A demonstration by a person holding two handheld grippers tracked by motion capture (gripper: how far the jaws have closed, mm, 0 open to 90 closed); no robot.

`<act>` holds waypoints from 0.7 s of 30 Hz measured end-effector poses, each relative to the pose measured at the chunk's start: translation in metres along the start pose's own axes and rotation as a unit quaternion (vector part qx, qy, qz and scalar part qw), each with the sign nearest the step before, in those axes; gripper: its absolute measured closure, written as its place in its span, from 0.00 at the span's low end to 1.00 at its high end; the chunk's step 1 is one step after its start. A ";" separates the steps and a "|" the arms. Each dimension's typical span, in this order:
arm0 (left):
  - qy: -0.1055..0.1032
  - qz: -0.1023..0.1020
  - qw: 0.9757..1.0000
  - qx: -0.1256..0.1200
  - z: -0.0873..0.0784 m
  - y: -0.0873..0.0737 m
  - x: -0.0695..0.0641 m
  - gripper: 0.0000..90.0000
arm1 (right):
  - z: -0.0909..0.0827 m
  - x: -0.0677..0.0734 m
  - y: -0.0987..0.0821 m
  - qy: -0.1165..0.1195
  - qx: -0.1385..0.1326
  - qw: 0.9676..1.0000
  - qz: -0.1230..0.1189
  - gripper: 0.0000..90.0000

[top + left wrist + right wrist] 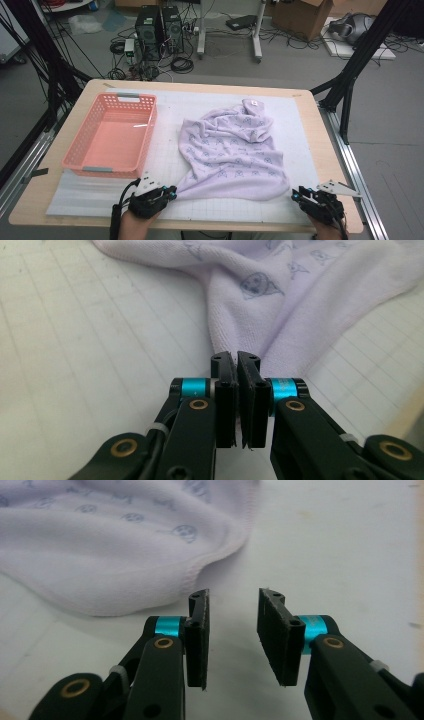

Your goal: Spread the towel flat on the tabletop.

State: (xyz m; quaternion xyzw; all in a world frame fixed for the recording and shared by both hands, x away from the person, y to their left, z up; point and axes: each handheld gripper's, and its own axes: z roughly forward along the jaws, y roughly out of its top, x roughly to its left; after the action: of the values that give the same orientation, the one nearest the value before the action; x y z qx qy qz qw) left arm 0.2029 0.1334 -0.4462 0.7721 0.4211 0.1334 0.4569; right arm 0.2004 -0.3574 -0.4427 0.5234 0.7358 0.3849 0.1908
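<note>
Pink basket (111,137) left of lilac towel (232,150)

Soft lilac terry cloth (235,155) beside a glossy plastic basket (75,150).

Light is even and fairly bright, falling from overhead. Shadows are soft: a faint one lies under the towel's (235,152) near edge and inside the basket (111,137), whose floor carries a small white glare streak. The high view is soft and low in detail, and the bench (320,150) edges bow slightly. In both gripper views the near black claw links are sharp, while the cloth farther off blurs and the white mat washes out pale.
</note>
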 end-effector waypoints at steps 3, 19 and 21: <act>0.002 0.000 1.000 -0.001 -0.007 -0.009 -0.004 0.95 | 0.010 0.014 0.005 0.031 0.003 0.999 -0.010 0.68; -0.021 0.000 0.999 -0.039 0.006 0.009 0.004 0.59 | 0.071 0.039 0.050 0.006 0.037 0.996 -0.076 0.91; -0.030 0.003 0.999 -0.029 0.010 0.010 0.004 0.59 | 0.068 0.039 0.048 0.006 0.045 0.996 -0.079 0.93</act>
State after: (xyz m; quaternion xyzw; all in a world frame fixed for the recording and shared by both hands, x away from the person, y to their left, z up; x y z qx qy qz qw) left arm 0.2167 0.1284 -0.4447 0.7634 0.4007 0.1235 0.4914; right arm 0.2619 -0.2889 -0.4435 0.4691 0.7928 0.3383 0.1923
